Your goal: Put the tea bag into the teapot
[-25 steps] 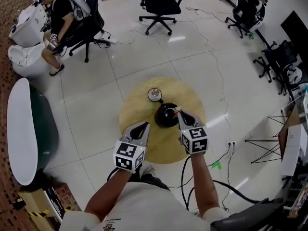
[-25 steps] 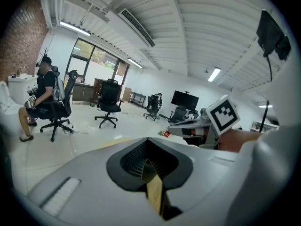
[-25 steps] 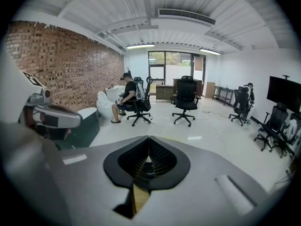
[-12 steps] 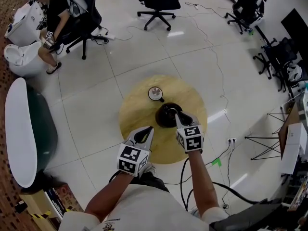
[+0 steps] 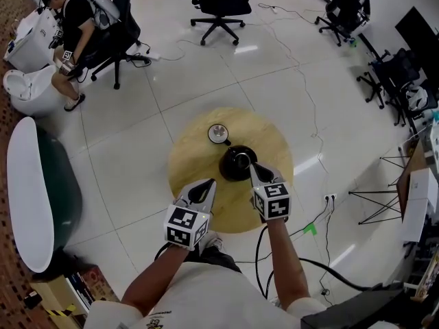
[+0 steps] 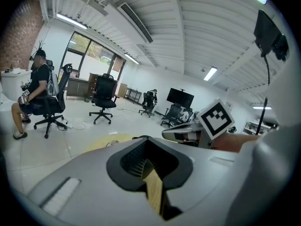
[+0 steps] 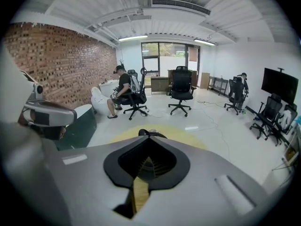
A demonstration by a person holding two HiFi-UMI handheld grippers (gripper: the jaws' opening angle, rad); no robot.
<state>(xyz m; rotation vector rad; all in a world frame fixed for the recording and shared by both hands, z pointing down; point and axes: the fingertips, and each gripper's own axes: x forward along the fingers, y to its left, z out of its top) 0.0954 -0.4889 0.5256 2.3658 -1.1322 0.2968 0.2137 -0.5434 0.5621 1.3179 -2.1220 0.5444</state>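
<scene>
A black teapot [image 5: 233,170] stands uncovered in the middle of a round wooden table [image 5: 195,153]. Something pale shows in its mouth [image 5: 241,159]; I cannot tell whether it is the tea bag. Its round lid [image 5: 219,133] lies just behind it on the table. My right gripper [image 5: 254,168] is shut, its tip at the teapot's near right rim, with nothing seen between the jaws. In the right gripper view the teapot's top [image 7: 149,133] peeks over the jaw tip. My left gripper [image 5: 204,185] is shut too, hovering over the table left of the pot and holding nothing.
The table stands on a glossy tiled floor. Black office chairs [image 5: 219,2] stand at the back and right. A person [image 5: 68,26] sits at the far left. A white and dark green tub-like thing [image 5: 34,190] lies at the left. Cables [image 5: 274,242] run on the floor near my feet.
A small white-and-red thing at the right gripper's tip one second ago no longer shows. The right gripper has drawn slightly back from over the teapot. The left gripper has barely moved.
</scene>
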